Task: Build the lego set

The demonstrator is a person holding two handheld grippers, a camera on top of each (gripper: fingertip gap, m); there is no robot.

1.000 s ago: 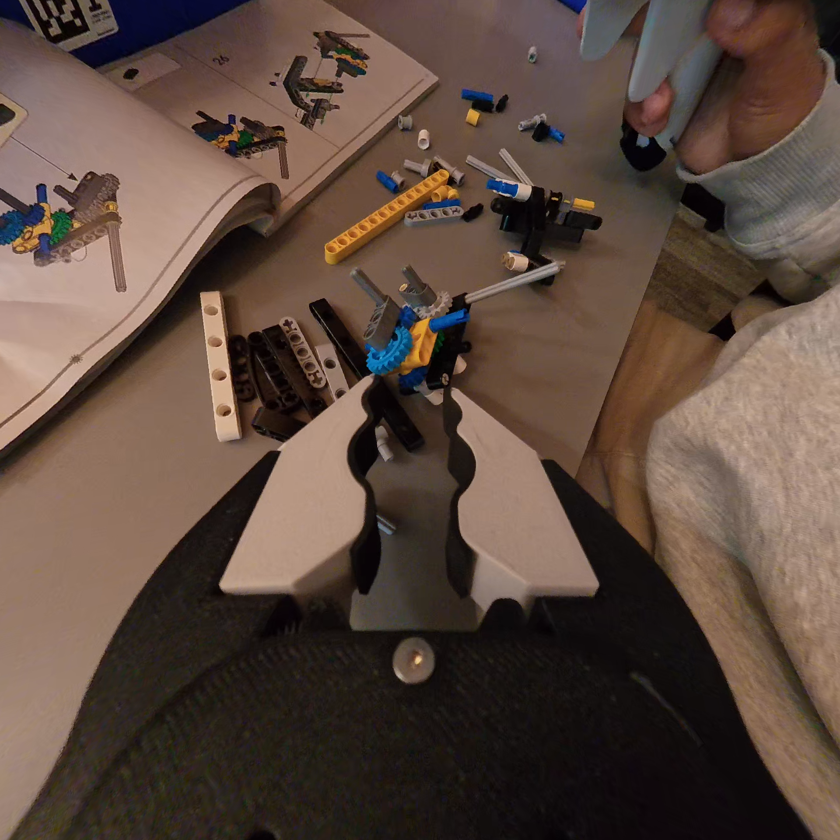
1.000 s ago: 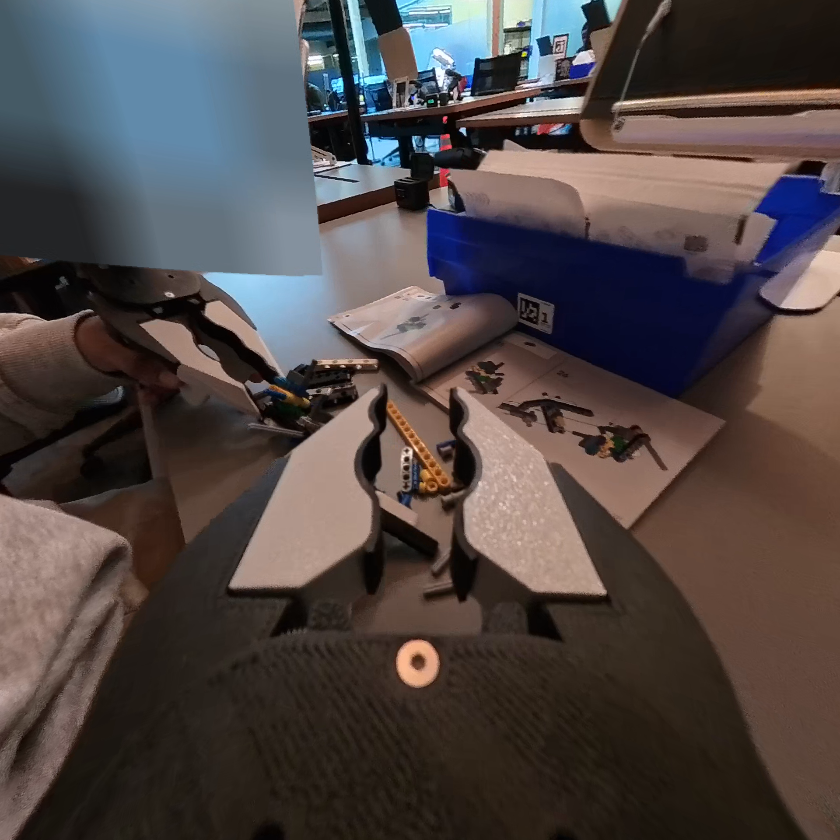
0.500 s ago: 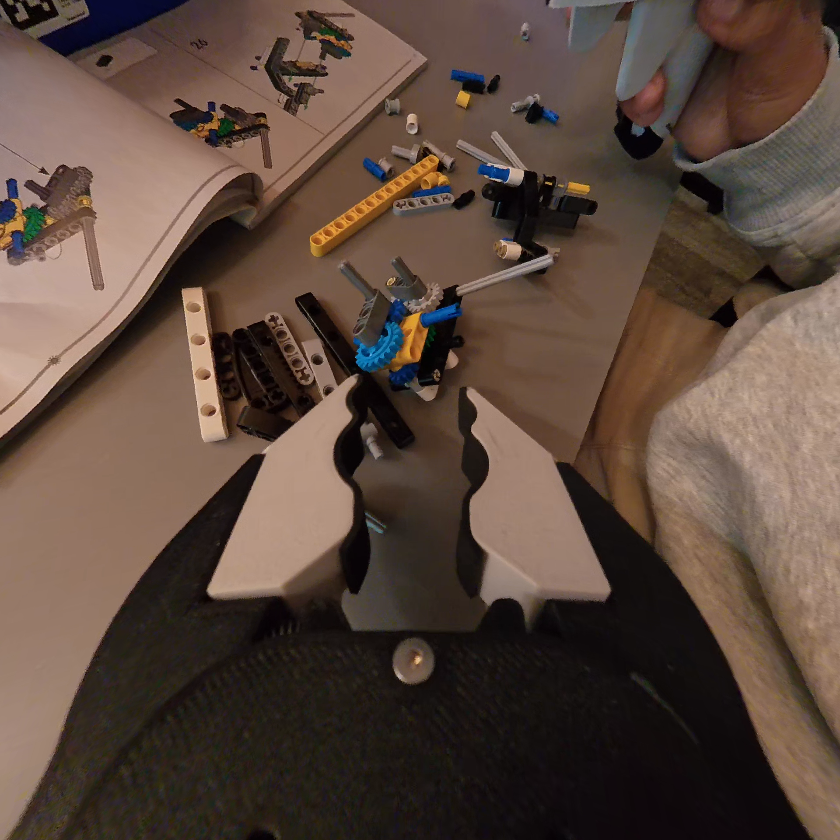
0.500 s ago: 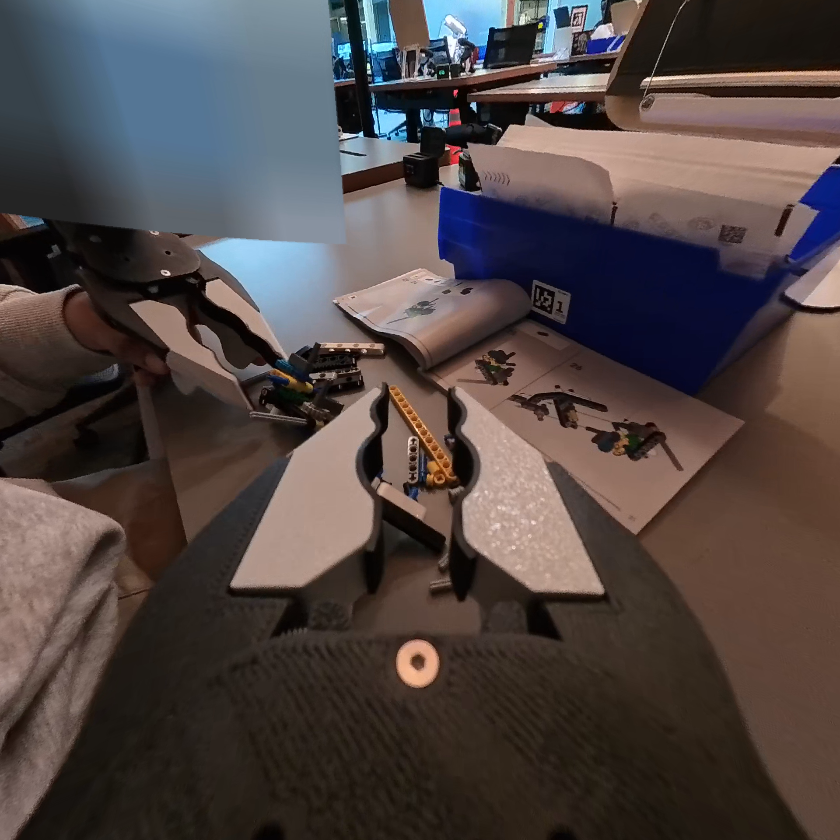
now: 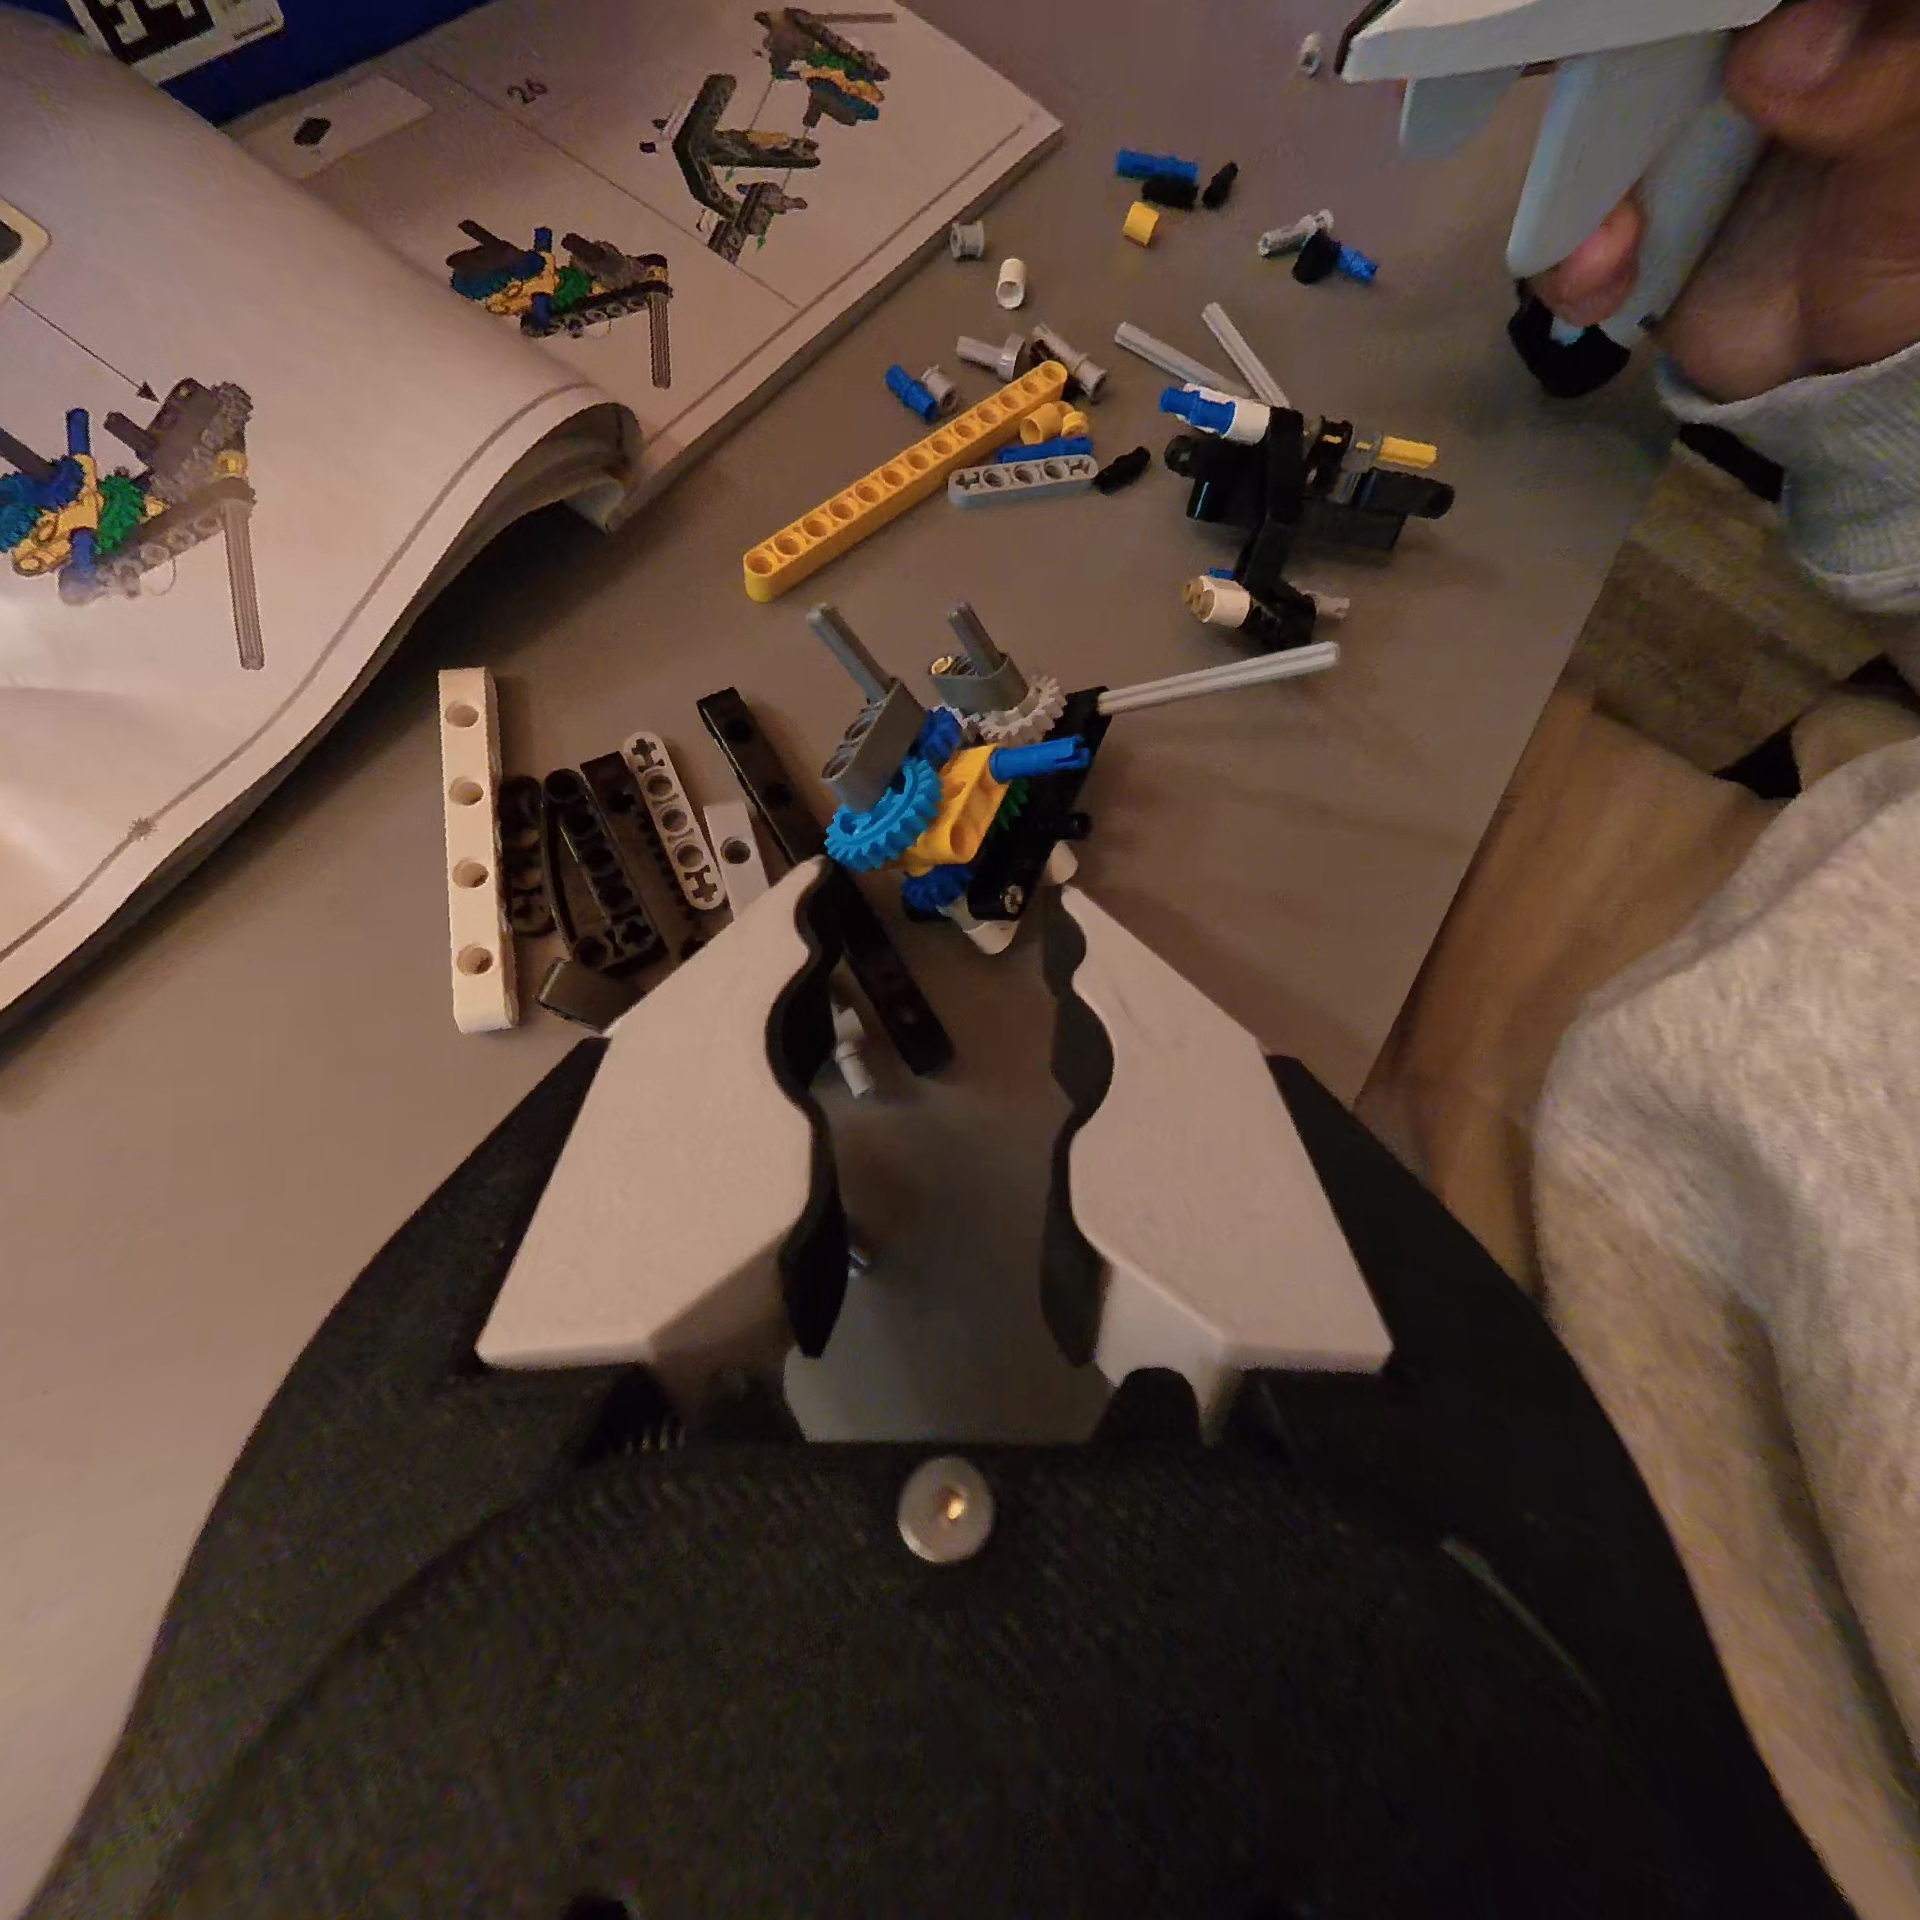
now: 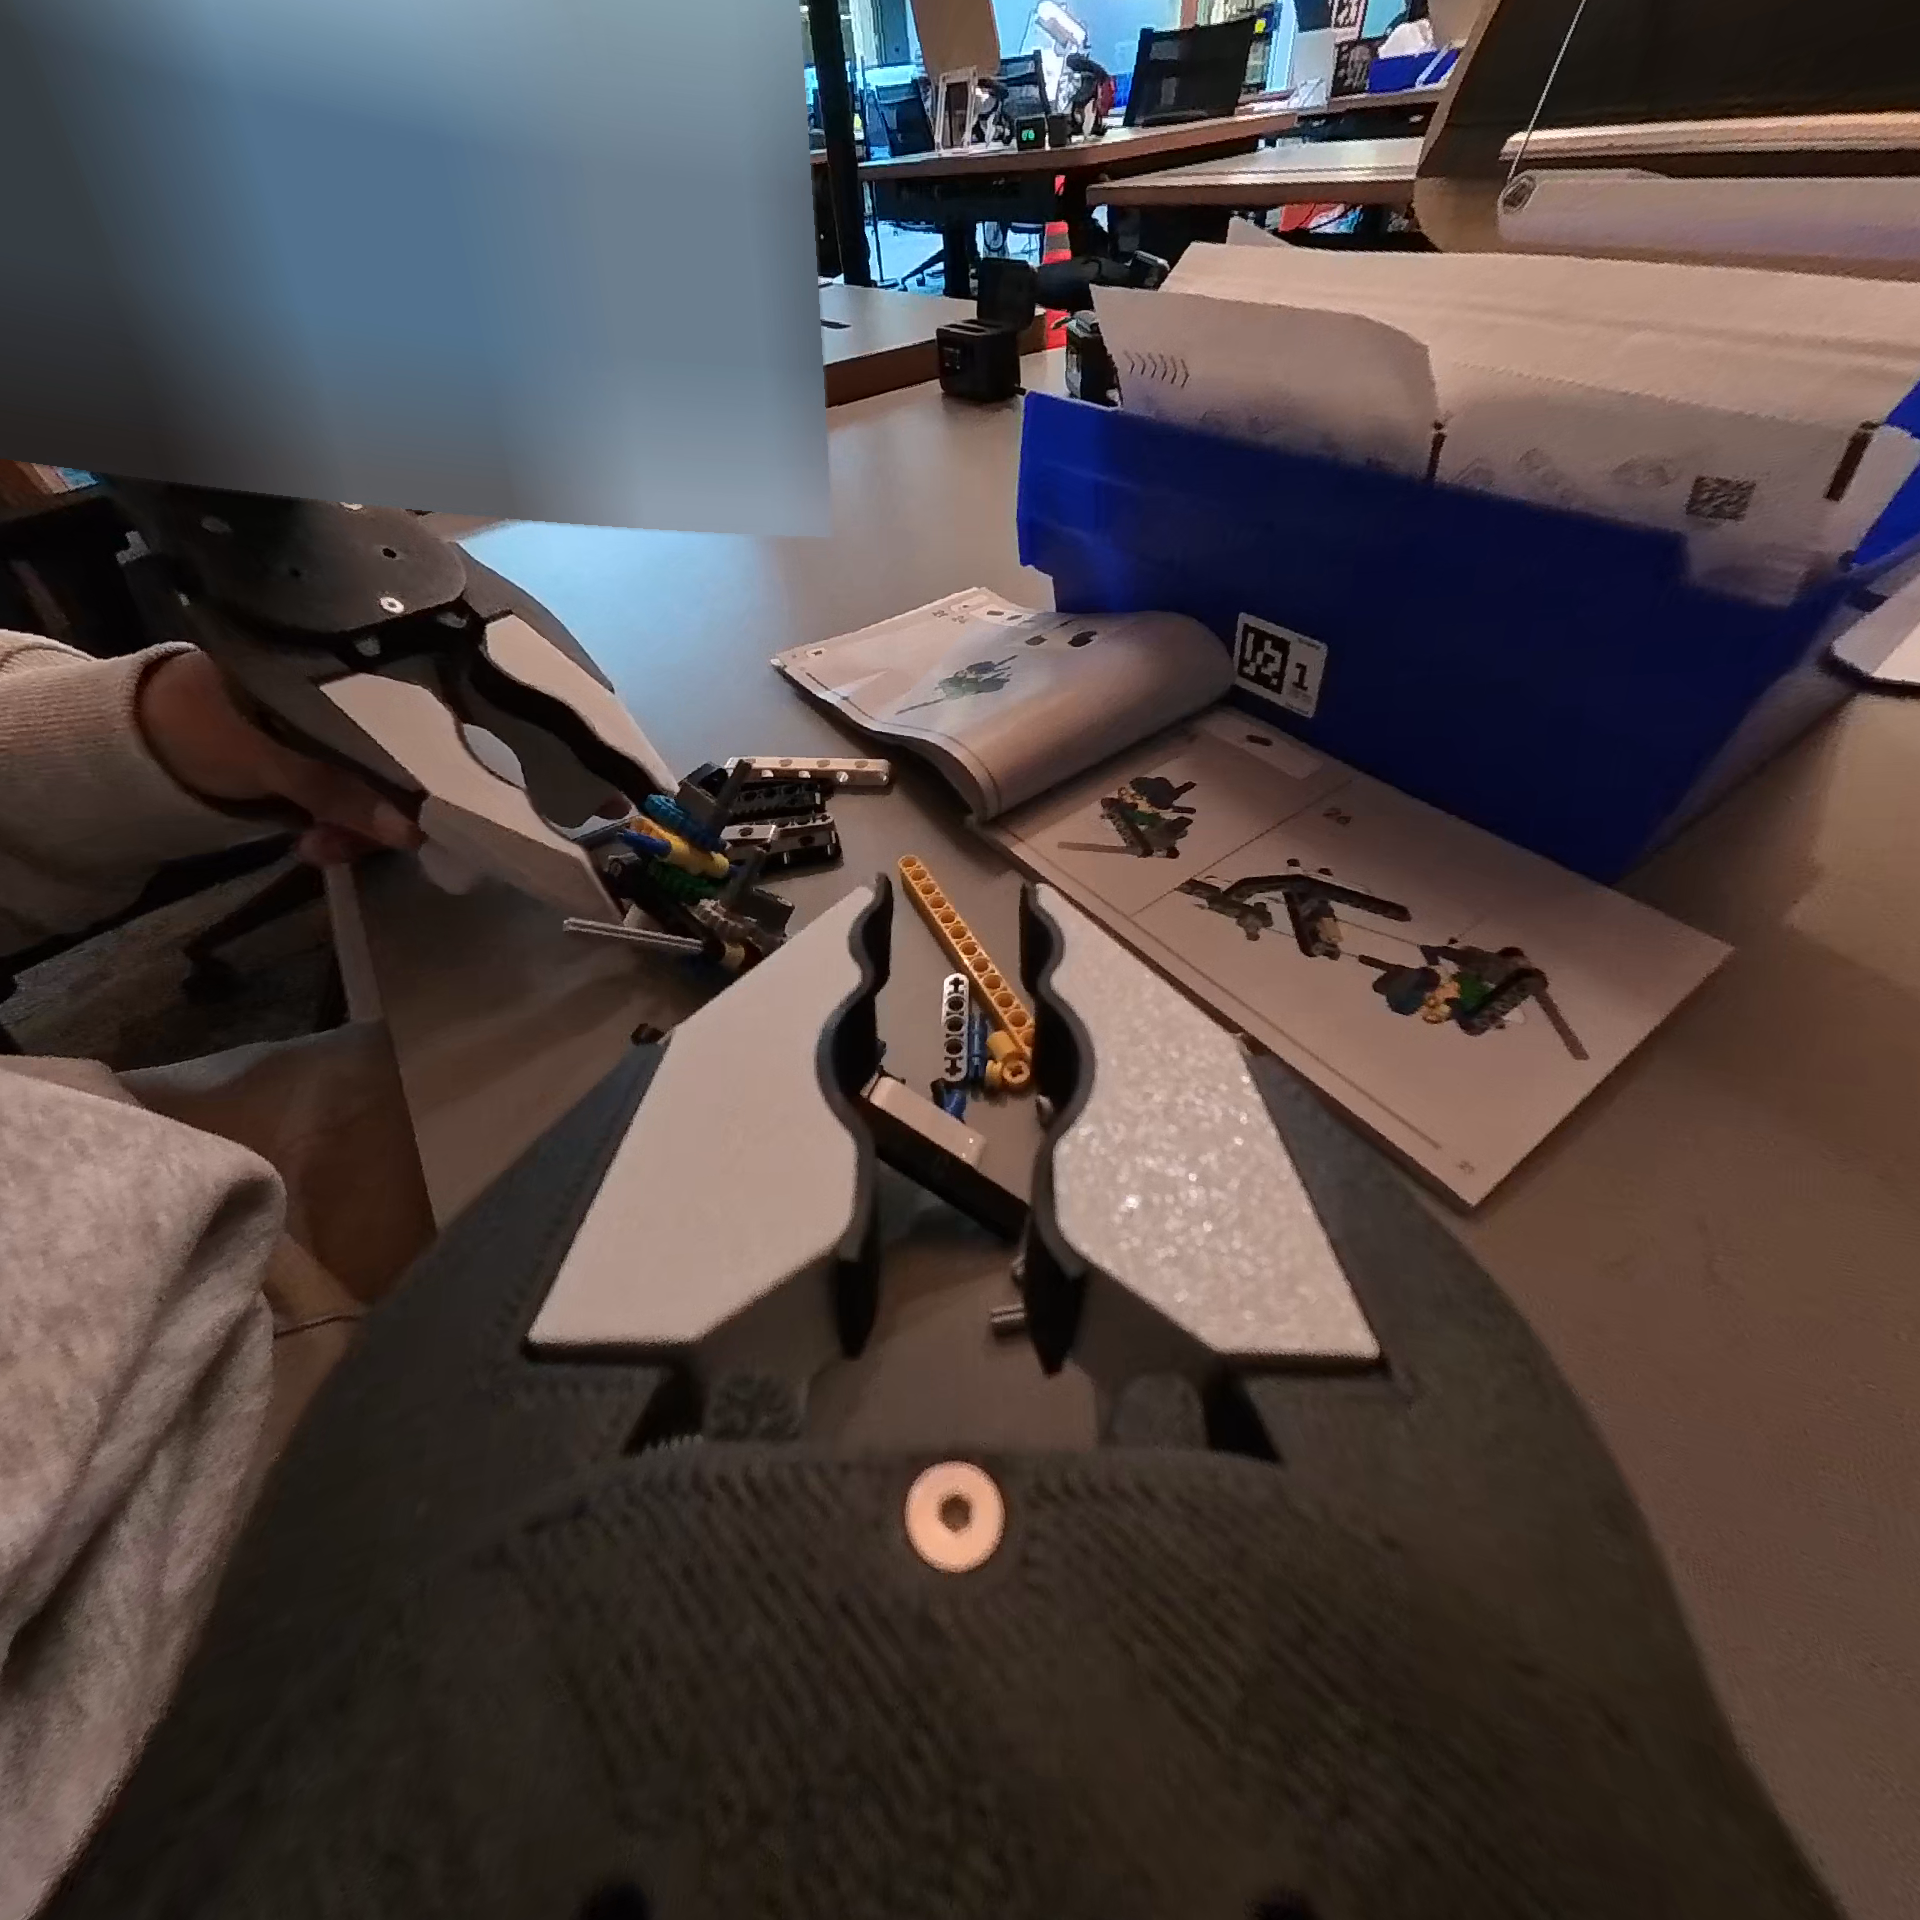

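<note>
Left wrist view shows our left gripper (image 5: pixel 935 914) nearer the half-built lego assembly of blue gears, yellow block and black frame (image 5: pixel 961 795) than half a second ago, when a clear strip of grey table (image 5: pixel 208 1195) lay between them. Its jaws stand moderately apart, slightly narrower than then, with the assembly's lower end just at the fingertips; we cannot tell whether they touch it. Our right gripper (image 6: pixel 956 914) has hardly shifted: its jaws are narrowly parted and a dark grey block-shaped piece (image 6: pixel 940 1148) sits wedged aslant between them.

Beyond the assembly lies a long yellow perforated beam (image 5: pixel 904 478), and past it the open paper instruction booklet (image 5: pixel 312 436) against a blue plastic bin (image 6: pixel 1455 665). Left of the assembly lie a white four-hole beam (image 5: pixel 473 852) and a cluster of short black and grey beams (image 5: pixel 613 842); a black strip (image 5: pixel 831 883) runs under our left fingertip. Right of the yellow beam sits a second black sub-assembly (image 5: pixel 1299 499).

We count two upright grey axles on the assembly, one long grey axle (image 5: pixel 1216 675) jutting sideways, and two loose grey axles (image 5: pixel 1205 353) near the sub-assembly.
</note>
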